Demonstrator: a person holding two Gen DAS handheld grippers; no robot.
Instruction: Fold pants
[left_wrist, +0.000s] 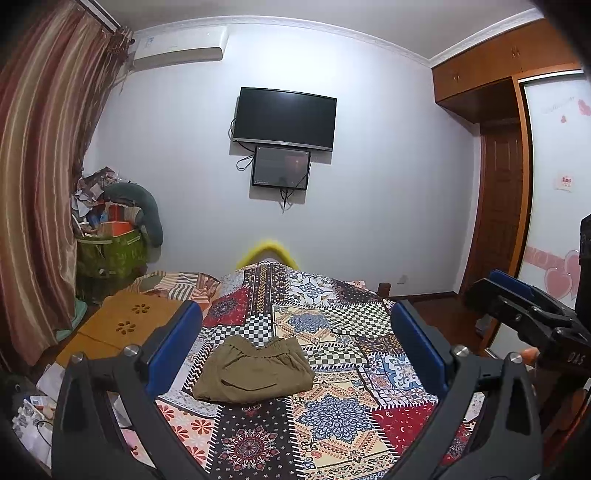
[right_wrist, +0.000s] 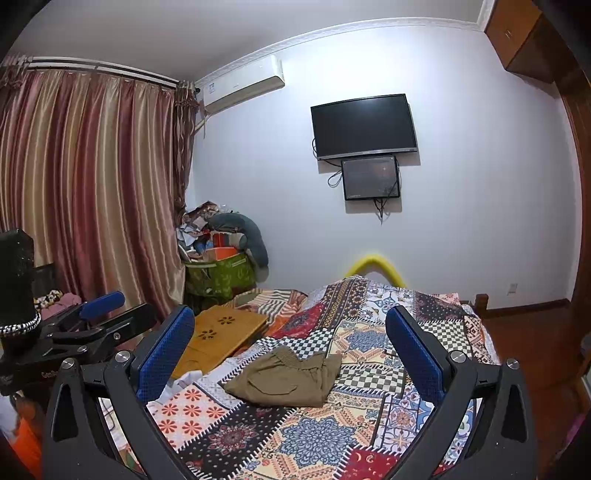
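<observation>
Olive-brown pants (left_wrist: 253, 371) lie folded into a compact bundle on the patchwork bedspread (left_wrist: 343, 417), waistband toward the far side. They also show in the right wrist view (right_wrist: 286, 376). My left gripper (left_wrist: 295, 314) is open and empty, held above and short of the pants. My right gripper (right_wrist: 290, 321) is open and empty, also raised above the bed and apart from the pants. The right gripper shows at the right edge of the left wrist view (left_wrist: 524, 306); the left gripper shows at the left of the right wrist view (right_wrist: 92, 317).
A wooden lap table (right_wrist: 218, 339) lies on the bed's left side. A green bag of clutter (right_wrist: 221, 273) stands in the corner by striped curtains (right_wrist: 92, 184). A TV (left_wrist: 284, 118) hangs on the far wall; a wardrobe (left_wrist: 517, 184) stands right.
</observation>
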